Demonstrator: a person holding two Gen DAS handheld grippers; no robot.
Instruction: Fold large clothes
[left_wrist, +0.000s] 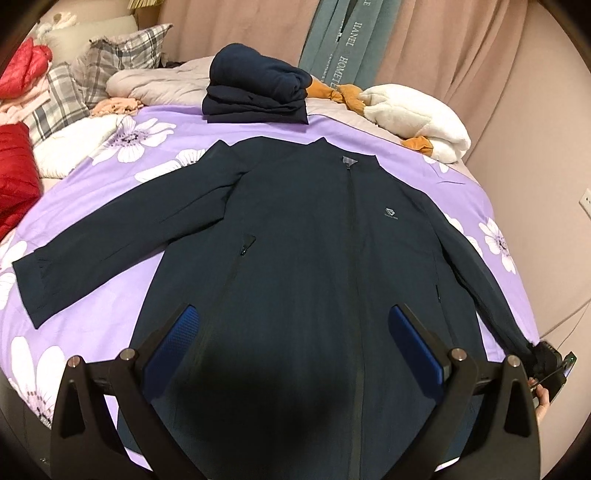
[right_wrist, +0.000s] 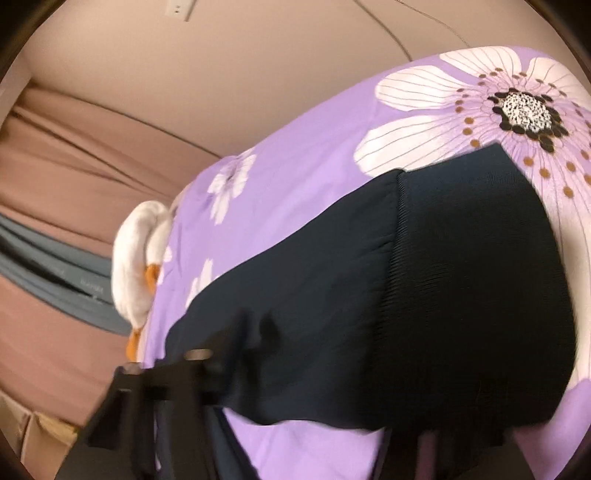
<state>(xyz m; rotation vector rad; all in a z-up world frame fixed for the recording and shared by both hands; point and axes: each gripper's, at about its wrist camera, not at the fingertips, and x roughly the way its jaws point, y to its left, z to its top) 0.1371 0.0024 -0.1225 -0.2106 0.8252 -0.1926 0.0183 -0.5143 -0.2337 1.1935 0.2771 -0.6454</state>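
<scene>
1. A navy jacket (left_wrist: 295, 236) lies front up and zipped on the bed (left_wrist: 110, 332), spread flat over the purple flowered cover, collar toward the far edge and hem at the near edge.
2. No fold shows on it yet: the sleeve (left_wrist: 122, 243) on the view's left side stretches out toward that side edge of the bed, and the other sleeve (left_wrist: 480, 280) runs down along the opposite side.
3. A stack of folded dark clothes (left_wrist: 255, 92) sits by the far edge, just beyond the collar (judging by its neatness, earlier pieces are done).
4. So this jacket looks to be at its first step, with both sleeves and the body left to fold.
5. The left claw (left_wrist: 295, 354) stands wide over the lower body of the jacket, its blue pads (left_wrist: 170, 350) apart with nothing pinched between them.
6. The right claw (right_wrist: 258, 369) is narrowed, and the ribbed cuff (right_wrist: 461, 295) end of the sleeve sits at it; the blurred right wrist view seems to show cloth gathered there, so I judge it pinches the sleeve near the bed's side edge.
</scene>
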